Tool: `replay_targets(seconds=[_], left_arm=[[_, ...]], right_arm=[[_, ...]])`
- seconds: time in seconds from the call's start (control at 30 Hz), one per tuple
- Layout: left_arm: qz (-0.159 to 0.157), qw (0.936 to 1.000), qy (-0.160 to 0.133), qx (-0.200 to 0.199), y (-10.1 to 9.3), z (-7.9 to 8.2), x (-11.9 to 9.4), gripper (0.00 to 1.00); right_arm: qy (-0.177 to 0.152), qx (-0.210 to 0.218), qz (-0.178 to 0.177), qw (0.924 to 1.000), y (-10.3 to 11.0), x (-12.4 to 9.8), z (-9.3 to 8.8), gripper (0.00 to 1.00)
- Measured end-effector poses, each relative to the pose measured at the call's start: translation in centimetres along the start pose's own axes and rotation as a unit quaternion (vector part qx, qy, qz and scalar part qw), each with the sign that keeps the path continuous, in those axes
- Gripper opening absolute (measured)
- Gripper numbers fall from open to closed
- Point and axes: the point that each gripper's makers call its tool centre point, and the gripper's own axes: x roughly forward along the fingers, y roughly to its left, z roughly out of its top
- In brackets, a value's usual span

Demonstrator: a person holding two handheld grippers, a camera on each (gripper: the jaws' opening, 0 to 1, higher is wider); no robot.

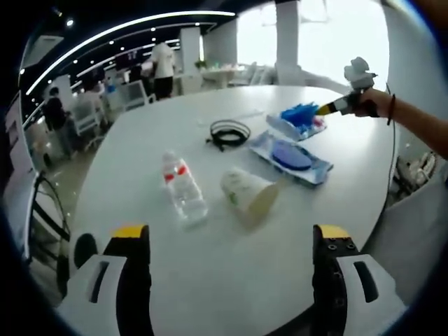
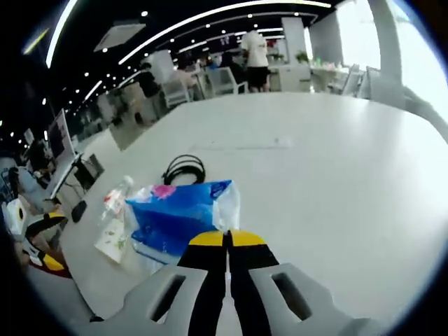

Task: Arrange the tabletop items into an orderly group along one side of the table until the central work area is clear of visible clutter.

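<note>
Yellow-tipped and wide apart, the jaws of my left gripper [image 1: 231,241] rise from the bottom of the left gripper view with nothing between them, hovering above the white tabletop [image 1: 210,294]. Just beyond them lies a paper cup [image 1: 248,194] on its side, and beside it a clear plastic bottle [image 1: 184,189] with a red label, also lying down. Farther off sits a coiled black cable [image 1: 229,132], then a flat blue packet [image 1: 290,157], and past that a blue-and-white tissue pack [image 1: 301,119] near the far edge.

My right gripper [image 1: 329,107] shows there in my hand [image 1: 374,103], its tip at that tissue pack. In the right gripper view, the right gripper [image 2: 227,239] has its jaws pressed together, with the tissue pack [image 2: 180,217] right at their tips; I cannot tell whether a fold of its wrapper is pinched between them. Beyond it lie the black cable [image 2: 184,168], the bottle [image 2: 115,196] and the cup [image 2: 112,241].

People stand among the chairs in the background.
</note>
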Motion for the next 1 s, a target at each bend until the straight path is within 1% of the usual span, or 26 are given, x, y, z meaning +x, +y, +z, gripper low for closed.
replay_targets(seconds=[0.13, 0.3, 0.47, 0.63, 0.77, 0.8, 0.9, 0.97, 1.0], left_arm=[[0.001, 1.0, 0.002, -0.001, 0.1, -0.1, 0.1, 0.93], [0.001, 1.0, 0.005, -0.003, 0.1, -0.3, 0.2, 0.93], [0.005, 0.9999, 0.009, -0.004, 0.3, -0.6, 0.2, 0.93], [0.009, 0.9998, 0.018, -0.007, 0.6, -1.1, 0.3, 0.93], [0.01, 0.9997, 0.02, -0.006, 0.6, -1.3, 0.3, 0.93], [0.008, 0.9998, 0.017, -0.006, 0.5, -1.2, 0.2, 0.93], [0.008, 0.9999, 0.006, -0.005, 0.6, -0.9, 0.1, 0.94], [0.01, 0.9999, -0.01, -0.007, 0.9, -0.3, 0.0, 0.95], [0.012, 0.9997, -0.02, -0.008, 0.6, 0.2, -0.2, 0.95]], right_arm=[[-0.004, 0.002, -0.005, 1.0, -1.1, 0.1, 0.9, 0.01], [-0.002, -0.001, -0.012, 0.9999, -2.0, 0.3, 1.2, 0.01], [0.004, -0.002, -0.018, 0.9998, -3.0, 1.1, 1.3, 0.01], [0.007, 0.0, -0.027, 0.9996, -4.6, 1.7, 1.8, 0.01], [0.007, -0.004, -0.034, 0.9994, -6.0, 2.4, 2.4, 0.01], [0.01, -0.013, -0.041, 0.999, -6.5, 2.7, 2.5, 0.01], [0.012, -0.019, -0.049, 0.9986, -7.3, 3.2, 2.7, 0.01], [0.012, -0.012, -0.047, 0.9987, -7.9, 3.6, 2.8, 0.01], [0.012, -0.008, -0.046, 0.9989, -8.0, 3.8, 2.8, 0.01]])
